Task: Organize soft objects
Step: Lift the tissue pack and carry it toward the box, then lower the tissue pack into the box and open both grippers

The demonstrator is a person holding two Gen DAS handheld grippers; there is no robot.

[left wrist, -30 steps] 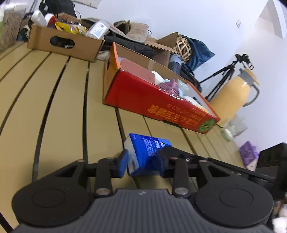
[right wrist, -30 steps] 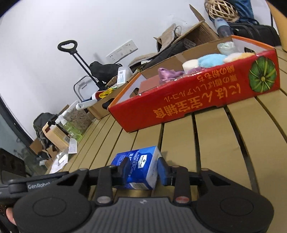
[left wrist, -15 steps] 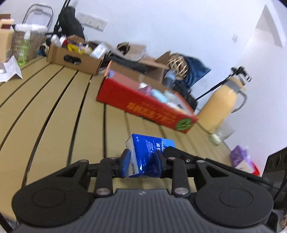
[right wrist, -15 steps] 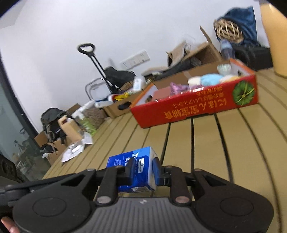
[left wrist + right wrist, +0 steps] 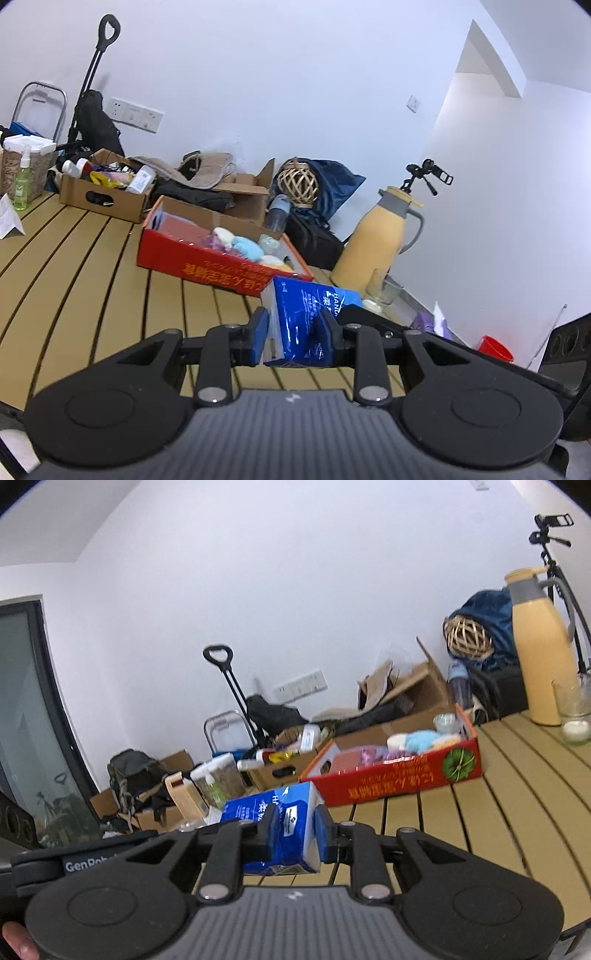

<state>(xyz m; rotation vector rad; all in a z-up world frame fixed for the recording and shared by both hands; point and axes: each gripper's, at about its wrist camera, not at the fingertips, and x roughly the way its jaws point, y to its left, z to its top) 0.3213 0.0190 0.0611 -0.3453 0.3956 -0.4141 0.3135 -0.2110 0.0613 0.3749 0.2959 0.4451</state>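
Blue tissue pack (image 5: 306,325): one, clamped by two tongs (image 5: 293,332).

Bare slatted table (image 5: 92,280) lies open on this side of the red box (image 5: 207,267), while the yellow jug (image 5: 373,240) and glass (image 5: 380,291) crowd its right end.

place: cluttered room | cardboard boxes (image 5: 101,195), tripod (image 5: 424,177), slatted table (image 5: 74,273)
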